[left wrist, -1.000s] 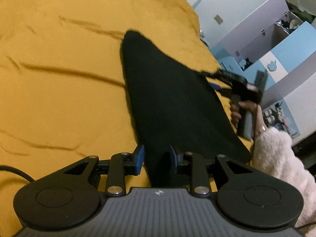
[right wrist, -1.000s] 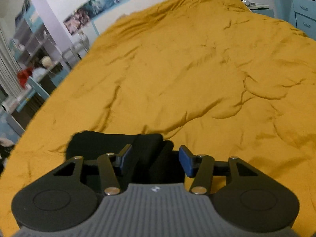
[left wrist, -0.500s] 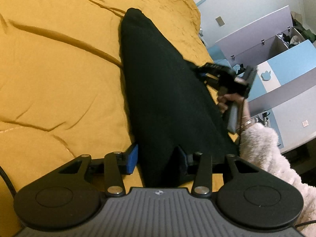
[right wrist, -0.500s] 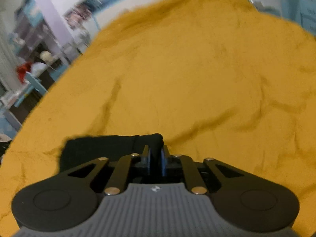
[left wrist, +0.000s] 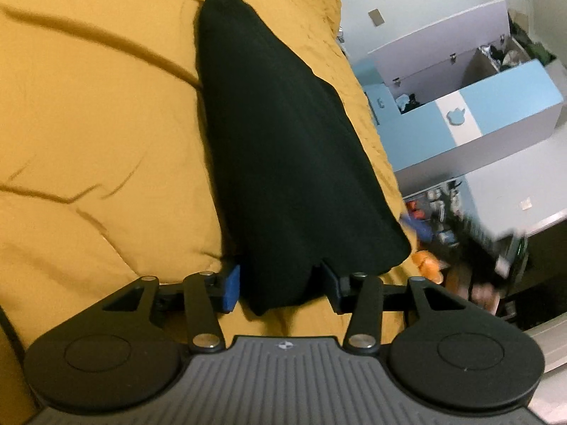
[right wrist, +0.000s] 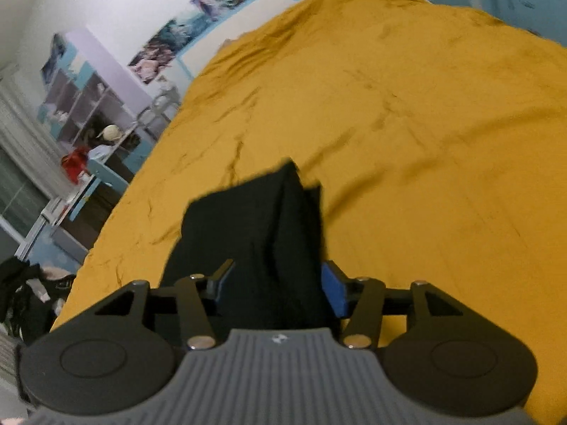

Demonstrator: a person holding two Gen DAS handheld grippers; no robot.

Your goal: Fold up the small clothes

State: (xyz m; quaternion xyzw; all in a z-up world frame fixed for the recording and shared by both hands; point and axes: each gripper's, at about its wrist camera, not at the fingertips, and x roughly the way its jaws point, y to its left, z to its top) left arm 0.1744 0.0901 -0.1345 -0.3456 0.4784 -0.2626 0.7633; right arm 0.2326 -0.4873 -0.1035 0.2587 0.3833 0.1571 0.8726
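Warm, dim indoor light casts a yellowish tint over both views. Fisheye distortion bends the edges and darkens the corners. The black garment [left wrist: 283, 148] shows no detail. Motion blur smears the lower right of the left view and most of the right view.

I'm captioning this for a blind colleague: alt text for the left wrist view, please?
A folded black garment lies on a mustard-yellow bedspread, its near end between the open jaws of the left gripper. A blue-and-white cabinet stands at right.
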